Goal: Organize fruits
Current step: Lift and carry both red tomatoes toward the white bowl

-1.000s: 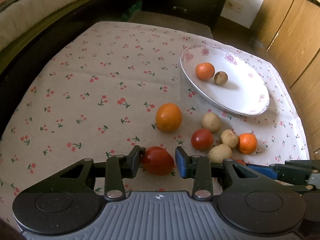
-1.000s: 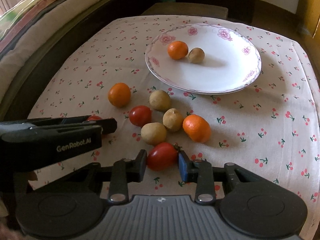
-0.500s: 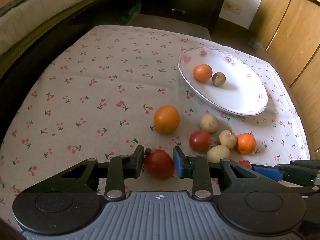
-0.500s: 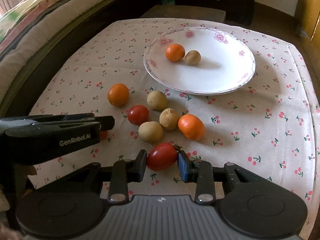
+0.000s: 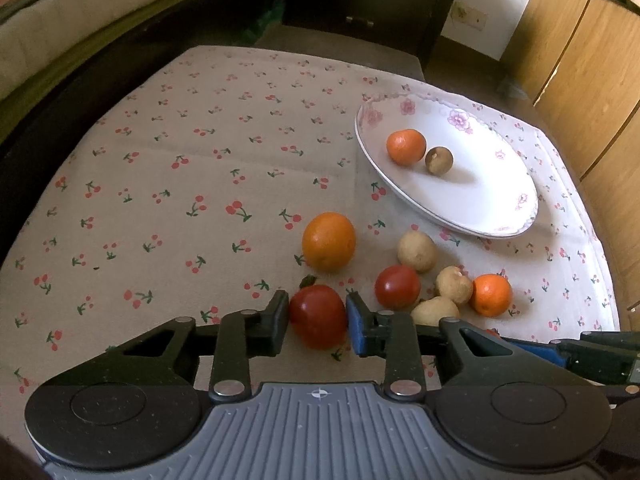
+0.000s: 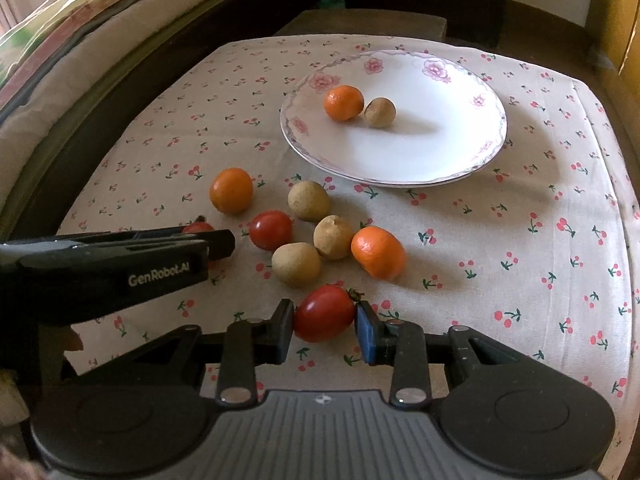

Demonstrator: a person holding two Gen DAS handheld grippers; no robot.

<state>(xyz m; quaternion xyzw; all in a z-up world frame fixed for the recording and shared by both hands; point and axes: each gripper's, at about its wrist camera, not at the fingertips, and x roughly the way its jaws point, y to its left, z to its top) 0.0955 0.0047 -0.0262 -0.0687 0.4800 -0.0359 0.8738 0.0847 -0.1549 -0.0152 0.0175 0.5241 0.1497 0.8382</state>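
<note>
My left gripper [image 5: 317,317] is shut on a red tomato [image 5: 318,316] and holds it just above the cloth. My right gripper [image 6: 325,323] is shut on another red tomato [image 6: 323,313], lifted a little. A white floral plate [image 6: 420,160] holds a small orange [image 6: 343,103] and a brown fruit [image 6: 380,112]. Loose on the cloth lie an orange [image 6: 231,190], a third tomato [image 6: 271,230], three beige fruits [image 6: 309,201] and another orange [image 6: 378,252]. In the right wrist view the left gripper's body [image 6: 120,264] reaches in from the left.
The table has a cherry-print cloth [image 5: 180,184]. A bed edge [image 6: 80,60] runs along the left. Dark furniture [image 5: 368,4] stands behind and wooden cabinets [image 5: 580,60] at the right. The right gripper's arm [image 5: 580,356] shows low right in the left wrist view.
Both grippers closed further on their tomatoes and rose slightly. The rest of the fruit stayed put.
</note>
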